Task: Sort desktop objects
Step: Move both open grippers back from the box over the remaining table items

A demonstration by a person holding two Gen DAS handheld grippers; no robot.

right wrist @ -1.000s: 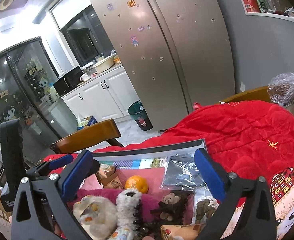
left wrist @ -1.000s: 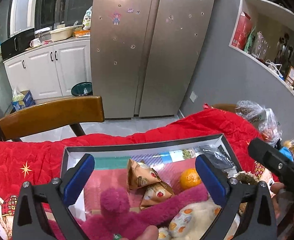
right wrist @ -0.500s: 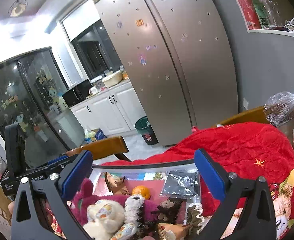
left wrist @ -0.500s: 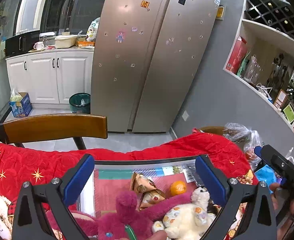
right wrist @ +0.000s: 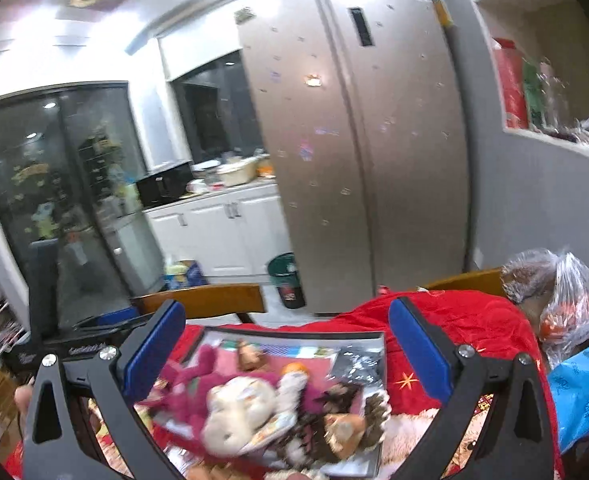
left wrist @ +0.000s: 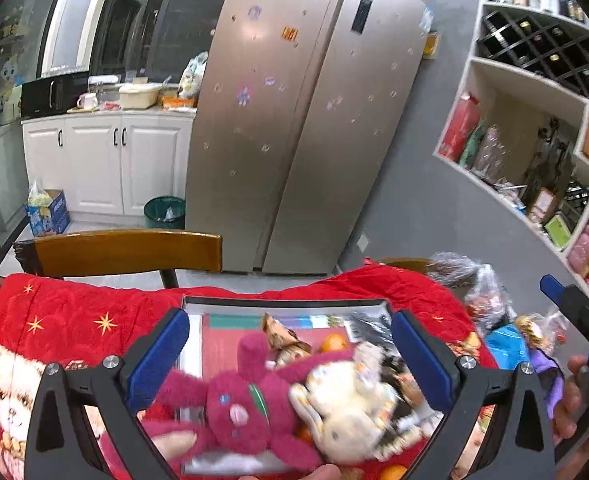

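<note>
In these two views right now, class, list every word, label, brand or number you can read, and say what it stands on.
None can be read for certain.
Orange sticker on the fridge: characters, too blurred.
Pale print on the left gripper's black body, seen in the right wrist view: too blurred.
Red box and shelf packets: lettering too small.
Blue carton on the floor: print illegible.

Both wrist cameras sit close above the tray [left wrist: 286, 303] of toys, facing the fridge [right wrist: 358, 152]; both share tray and fridge.
</note>
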